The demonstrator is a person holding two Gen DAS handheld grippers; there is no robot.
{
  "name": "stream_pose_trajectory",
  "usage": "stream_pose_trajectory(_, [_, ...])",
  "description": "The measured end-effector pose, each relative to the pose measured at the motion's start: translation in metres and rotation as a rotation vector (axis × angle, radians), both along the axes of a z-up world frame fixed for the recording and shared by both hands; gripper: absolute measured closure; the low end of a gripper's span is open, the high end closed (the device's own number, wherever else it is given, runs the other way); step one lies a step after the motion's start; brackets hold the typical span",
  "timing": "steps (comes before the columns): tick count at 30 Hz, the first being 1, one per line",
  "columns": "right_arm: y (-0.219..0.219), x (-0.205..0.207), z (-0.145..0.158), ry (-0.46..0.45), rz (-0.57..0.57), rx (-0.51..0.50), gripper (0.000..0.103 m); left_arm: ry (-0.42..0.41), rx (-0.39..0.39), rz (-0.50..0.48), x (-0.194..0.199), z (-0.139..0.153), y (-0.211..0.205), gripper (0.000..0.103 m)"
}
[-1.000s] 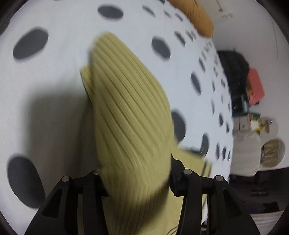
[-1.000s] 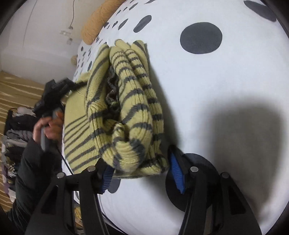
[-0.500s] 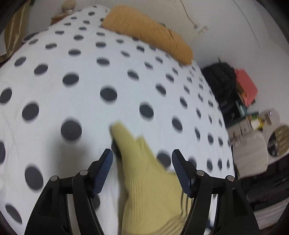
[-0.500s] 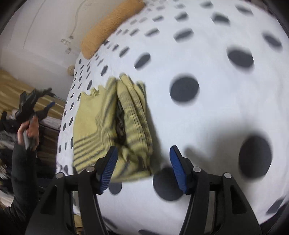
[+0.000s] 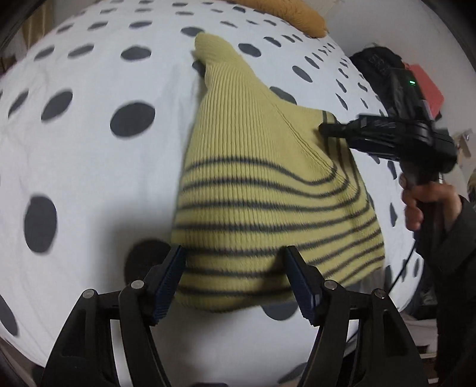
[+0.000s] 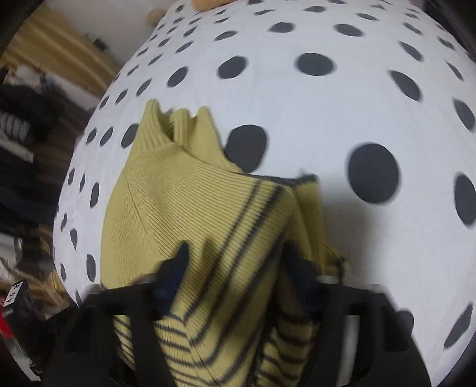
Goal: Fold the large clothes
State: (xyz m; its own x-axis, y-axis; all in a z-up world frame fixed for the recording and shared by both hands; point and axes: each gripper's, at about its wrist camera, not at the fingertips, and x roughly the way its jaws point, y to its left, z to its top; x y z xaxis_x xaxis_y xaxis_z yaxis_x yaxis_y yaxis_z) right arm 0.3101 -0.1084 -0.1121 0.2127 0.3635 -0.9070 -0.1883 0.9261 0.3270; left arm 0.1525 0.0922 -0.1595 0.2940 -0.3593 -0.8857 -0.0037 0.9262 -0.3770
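While both claws gape, the sweater (image 5: 267,184) covers the dotted bedsheet (image 5: 89,166) below an orange pillow (image 5: 285,13).

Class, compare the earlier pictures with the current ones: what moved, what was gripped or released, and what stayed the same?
A second ago both grippers clamped the sweater; half a second ago both had let go and pulled back. Now the left gripper has returned, open, around the striped hem, and the right gripper has moved onto the folded side. The dotted bedsheet and orange pillow stayed put.
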Motion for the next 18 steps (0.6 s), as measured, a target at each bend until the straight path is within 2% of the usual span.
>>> stream_pose_trajectory(1, [0.004, -0.006, -0.004, 0.011, 0.027, -0.067, 0.079, 0.012, -0.013, 0.015, -0.003, -0.001, 0.002, 0.033])
stream_pose_trajectory(3, [0.019, -0.009, -0.008, 0.005, 0.093, -0.208, 0.083, 0.020, -0.024, 0.033, -0.007, -0.001, 0.006, 0.033])
stream_pose_trajectory(5, [0.031, -0.017, -0.003, -0.045, 0.138, -0.320, 0.088, 0.020, -0.036, 0.060, -0.016, 0.003, 0.012, 0.032])
stream_pose_trajectory(6, [0.037, -0.024, 0.003, -0.091, 0.162, -0.420, 0.089, 0.021, -0.051, 0.069, -0.023, 0.006, 0.014, 0.032])
stream_pose_trajectory(9, [0.034, -0.042, 0.015, -0.161, 0.176, -0.536, 0.092, 0.023, -0.128, 0.080, -0.040, 0.016, 0.019, 0.031])
stream_pose_trajectory(10, [0.026, -0.046, 0.019, -0.187, 0.162, -0.580, 0.103, 0.021, -0.140, 0.074, -0.043, 0.020, 0.018, 0.029])
stream_pose_trajectory(11, [0.013, -0.048, 0.020, -0.204, 0.134, -0.647, 0.103, 0.016, -0.148, 0.062, -0.050, 0.024, 0.014, 0.028])
stream_pose_trajectory(12, [-0.008, -0.045, 0.018, -0.181, 0.094, -0.613, 0.103, 0.012, -0.152, 0.049, -0.053, 0.026, 0.008, 0.027])
stream_pose_trajectory(13, [-0.027, -0.041, 0.017, -0.149, 0.064, -0.528, 0.103, 0.008, -0.165, 0.032, -0.057, 0.028, 0.000, 0.027])
stream_pose_trajectory(14, [-0.047, -0.040, 0.014, -0.114, 0.025, -0.382, 0.103, 0.005, -0.183, 0.022, -0.059, 0.029, -0.006, 0.027])
stream_pose_trajectory(17, [-0.069, -0.049, 0.023, -0.090, -0.064, -0.106, 0.102, 0.024, -0.291, -0.011, -0.062, 0.025, -0.027, 0.027])
stream_pose_trajectory(18, [-0.069, -0.056, 0.027, -0.080, -0.065, -0.005, 0.098, 0.026, -0.337, -0.014, -0.062, 0.023, -0.034, 0.024])
